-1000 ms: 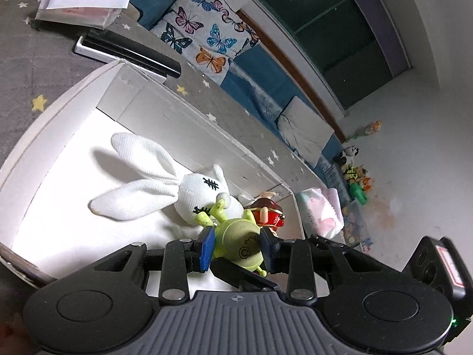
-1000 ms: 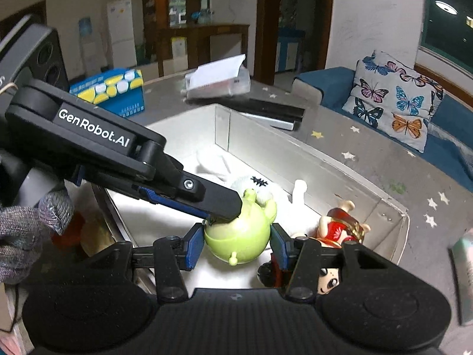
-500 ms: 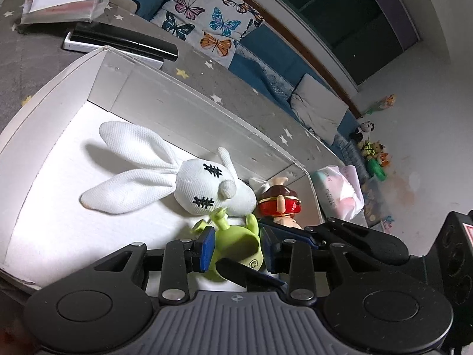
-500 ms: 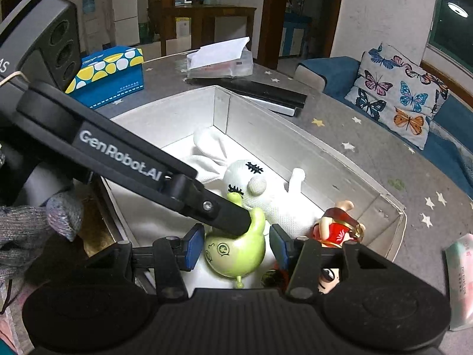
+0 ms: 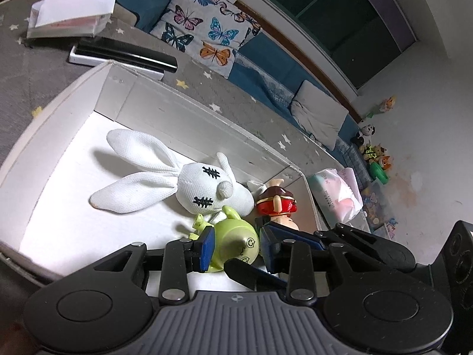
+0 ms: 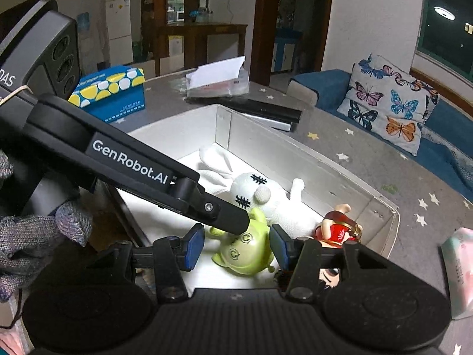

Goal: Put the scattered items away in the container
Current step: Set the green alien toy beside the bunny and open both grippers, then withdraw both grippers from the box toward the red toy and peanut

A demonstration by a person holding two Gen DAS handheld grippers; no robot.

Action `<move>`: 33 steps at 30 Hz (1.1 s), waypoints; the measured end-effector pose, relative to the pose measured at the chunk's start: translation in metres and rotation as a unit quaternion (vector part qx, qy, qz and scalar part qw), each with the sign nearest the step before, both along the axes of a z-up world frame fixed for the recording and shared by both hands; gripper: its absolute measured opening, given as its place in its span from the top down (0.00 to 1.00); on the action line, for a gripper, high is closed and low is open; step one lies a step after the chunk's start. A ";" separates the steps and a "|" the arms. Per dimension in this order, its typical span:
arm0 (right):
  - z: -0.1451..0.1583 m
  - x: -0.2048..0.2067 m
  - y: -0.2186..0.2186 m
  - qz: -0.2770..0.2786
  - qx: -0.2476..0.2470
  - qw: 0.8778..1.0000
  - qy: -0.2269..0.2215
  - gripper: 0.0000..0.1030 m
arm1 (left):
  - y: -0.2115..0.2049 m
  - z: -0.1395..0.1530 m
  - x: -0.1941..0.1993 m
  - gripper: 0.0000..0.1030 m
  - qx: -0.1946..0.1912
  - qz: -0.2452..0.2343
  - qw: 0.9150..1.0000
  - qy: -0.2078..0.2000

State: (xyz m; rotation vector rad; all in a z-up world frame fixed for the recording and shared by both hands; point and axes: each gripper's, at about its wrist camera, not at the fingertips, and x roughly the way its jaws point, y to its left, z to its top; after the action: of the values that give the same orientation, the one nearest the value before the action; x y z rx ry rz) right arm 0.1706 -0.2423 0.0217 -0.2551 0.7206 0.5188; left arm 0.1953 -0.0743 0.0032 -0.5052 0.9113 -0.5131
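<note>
A green round toy lies on the floor of the white box, beside a white cloth rabbit and a red figure. My left gripper has its blue pads against the toy's two sides, and its jaws are closing. From the right wrist view, the left gripper reaches down onto the toy. My right gripper straddles the same toy with its jaws open and a gap at the left pad. The rabbit and red figure lie just past it.
On the grey starred tabletop behind the box lie a black-and-white flat case, a tissue pack and a blue patterned tissue box. A plastic-wrapped pack sits right of the box. A gloved hand holds the left gripper.
The green toy has come down from above the box floor and tipped over next to the rabbit. The left gripper rolled a little; both grippers stayed around the toy.
</note>
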 end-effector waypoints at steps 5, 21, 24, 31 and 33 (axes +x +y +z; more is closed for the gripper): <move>0.007 -0.015 0.001 -0.009 0.013 1.000 -0.018 0.52 | 0.000 0.009 -0.014 0.66 0.010 0.005 1.000 -0.018; 0.018 -0.073 -0.003 -0.040 0.080 0.994 -0.057 0.51 | 0.010 0.033 -0.070 0.66 0.036 0.021 0.996 -0.074; 0.017 -0.085 -0.001 -0.041 0.083 0.994 -0.061 0.50 | 0.014 0.032 -0.081 0.66 0.036 0.025 0.996 -0.079; 0.011 -0.109 0.003 -0.043 0.090 0.992 -0.073 0.40 | 0.026 0.030 -0.110 0.66 0.036 0.035 0.995 -0.091; 0.007 -0.115 0.005 -0.047 0.095 0.992 -0.071 0.40 | 0.029 0.026 -0.117 0.66 0.037 0.038 0.995 -0.090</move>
State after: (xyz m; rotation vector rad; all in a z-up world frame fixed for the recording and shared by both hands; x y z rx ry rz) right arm 0.0559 -0.2377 0.0288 -0.0793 0.5382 0.4702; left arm 0.0782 -0.0453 0.0296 -0.4173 0.7337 -0.4454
